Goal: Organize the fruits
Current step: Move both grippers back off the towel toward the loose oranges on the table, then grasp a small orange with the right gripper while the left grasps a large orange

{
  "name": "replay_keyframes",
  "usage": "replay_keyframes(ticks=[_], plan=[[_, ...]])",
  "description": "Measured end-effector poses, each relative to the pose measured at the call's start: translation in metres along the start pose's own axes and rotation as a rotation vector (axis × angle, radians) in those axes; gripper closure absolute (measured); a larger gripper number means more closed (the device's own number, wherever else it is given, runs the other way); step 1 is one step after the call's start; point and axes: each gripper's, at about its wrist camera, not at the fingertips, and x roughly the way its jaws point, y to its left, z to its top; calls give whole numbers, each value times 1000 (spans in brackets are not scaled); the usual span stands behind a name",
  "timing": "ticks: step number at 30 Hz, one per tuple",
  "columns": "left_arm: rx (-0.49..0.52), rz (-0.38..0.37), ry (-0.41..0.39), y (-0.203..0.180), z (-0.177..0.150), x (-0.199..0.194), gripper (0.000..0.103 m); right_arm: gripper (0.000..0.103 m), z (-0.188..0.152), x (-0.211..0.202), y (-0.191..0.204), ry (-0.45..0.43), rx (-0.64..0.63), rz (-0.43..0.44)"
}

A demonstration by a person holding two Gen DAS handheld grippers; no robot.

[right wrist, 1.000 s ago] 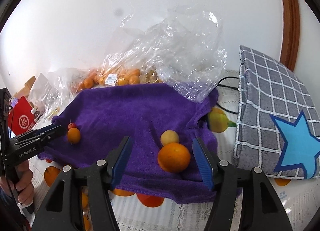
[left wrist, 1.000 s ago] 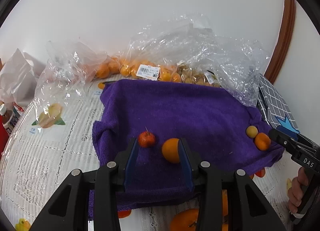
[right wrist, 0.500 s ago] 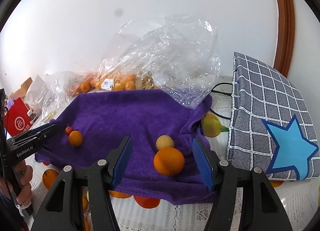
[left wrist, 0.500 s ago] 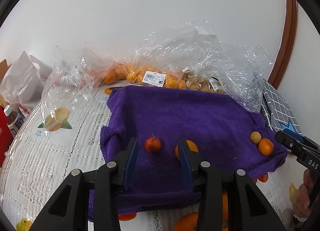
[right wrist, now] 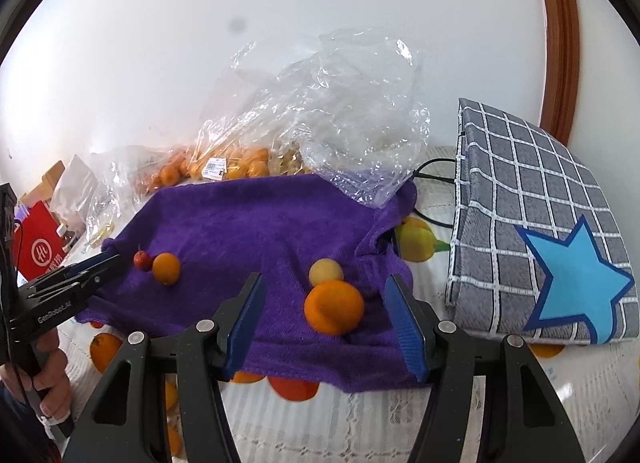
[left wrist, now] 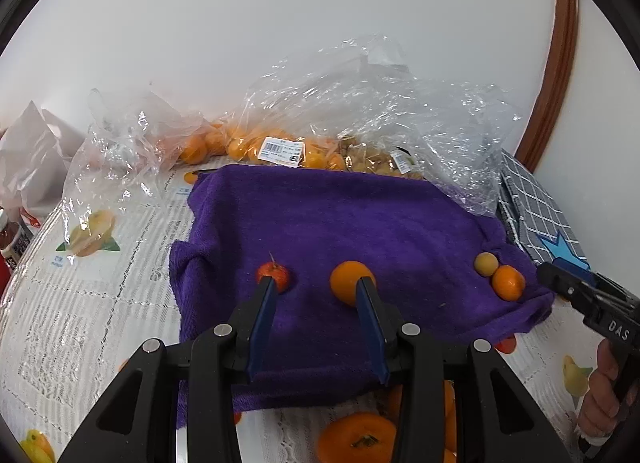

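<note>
Fruits lie loose on a purple towel [left wrist: 360, 215] spread over a white lace tablecloth printed with fruit pictures [left wrist: 80, 303]. Over the last second my left wrist view has pulled back a little: the small red fruit [left wrist: 273, 274] and the orange beside it [left wrist: 349, 282], which sat near or between the blue pads, now show just past the fingertips, in the lower middle of the frame. My left gripper [left wrist: 312, 287] has its jaws spread with nothing between them, and neither pad presses on either fruit. In the right wrist view the framing has barely shifted. My right gripper [right wrist: 324, 283] stands spread wider, and a larger orange [right wrist: 334, 307] sits in the gap between its pads, lower middle of the frame, apart from both of them. A pale yellow fruit [right wrist: 326, 271] touches that orange on its far side.

I judge that no fruit has been picked up yet, so the sorting is still at its start, with the right tongs better lined up for a grasp than the left.

The oranges look smooth, round and bright, likely to roll on the soft towel. The red fruit is small, with a short stem sticking up. Behind the towel, in the upper middle of both views, crumpled clear plastic bags [left wrist: 360, 111] hold many more small oranges [left wrist: 240, 147], one bag bearing a white price label. A grey checked bag with a blue star [right wrist: 540, 231] lies to the right.
</note>
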Motion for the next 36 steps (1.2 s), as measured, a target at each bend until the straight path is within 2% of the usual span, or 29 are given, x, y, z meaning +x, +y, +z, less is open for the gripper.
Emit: replay_keyframes(ticks=[5,9,14,21,25,30,36], plan=[[0,-9,-37,0,-4,-12,64,41,-13,-13,11,11,-25,3],[-3,16,-64,5,-9,-21,64,41,-25,-23,15,28,-26,-6],[-47,25,-63,20,-16,-33,64,41,-39,-28,17,64,-18,-18],[-66,48,-51,38,-30,-49,64,41,-53,-35,28,90,-14,10],[-125,41,-22,55,-38,-57,64,51,-61,-35,39,114,-29,51],[-134,43,-17,62,-45,-63,64,51,-70,-40,60,138,-48,150],[-126,17,-2,60,-48,-64,64,51,-81,-31,88,192,-111,194]])
